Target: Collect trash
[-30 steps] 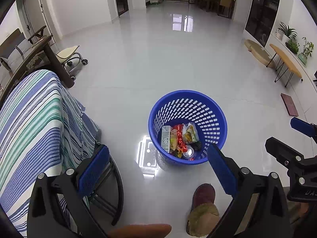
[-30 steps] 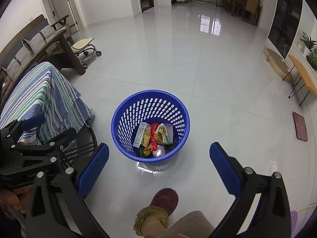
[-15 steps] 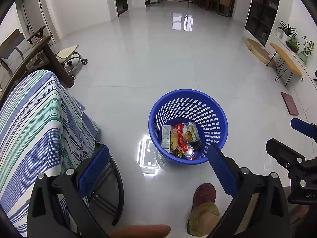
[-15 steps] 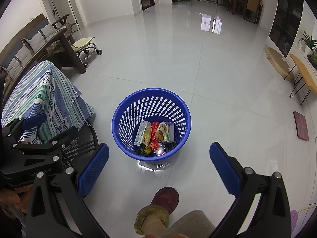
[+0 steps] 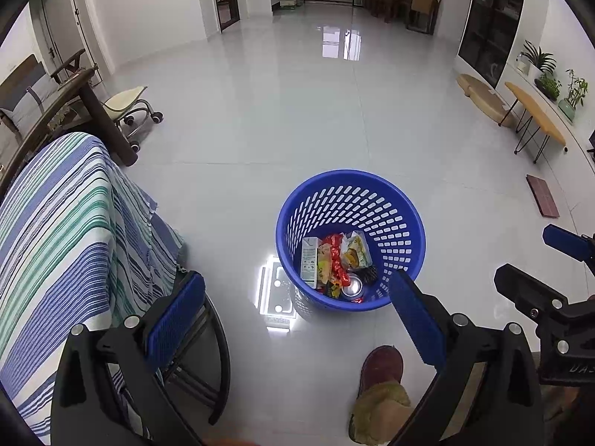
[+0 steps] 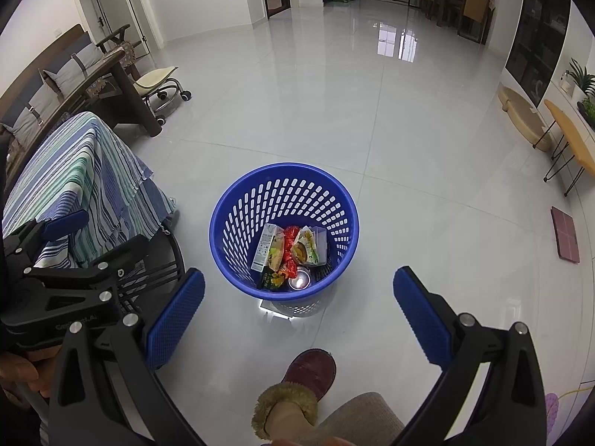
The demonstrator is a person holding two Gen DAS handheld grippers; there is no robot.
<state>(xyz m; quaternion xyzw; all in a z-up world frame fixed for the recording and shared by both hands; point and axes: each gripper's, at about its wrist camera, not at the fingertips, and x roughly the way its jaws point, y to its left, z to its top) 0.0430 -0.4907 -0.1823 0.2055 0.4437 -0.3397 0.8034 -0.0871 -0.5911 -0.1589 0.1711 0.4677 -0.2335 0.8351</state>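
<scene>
A blue perforated waste basket stands on the glossy white floor. Inside it lie a white carton, red and yellow snack wrappers and a metal can. My left gripper hangs above and just short of the basket, open, with nothing between its blue pads. My right gripper also hovers near the basket's near side, open and empty. Each gripper shows at the edge of the other's view.
A table under a blue, green and white striped cloth stands at left. A person's dark red slipper rests on the floor below the basket. A wheeled stool, a wooden bench and low tables sit farther off.
Both views have shifted only slightly; the basket sits a touch higher in the right wrist view. Both grippers stay open and empty.
</scene>
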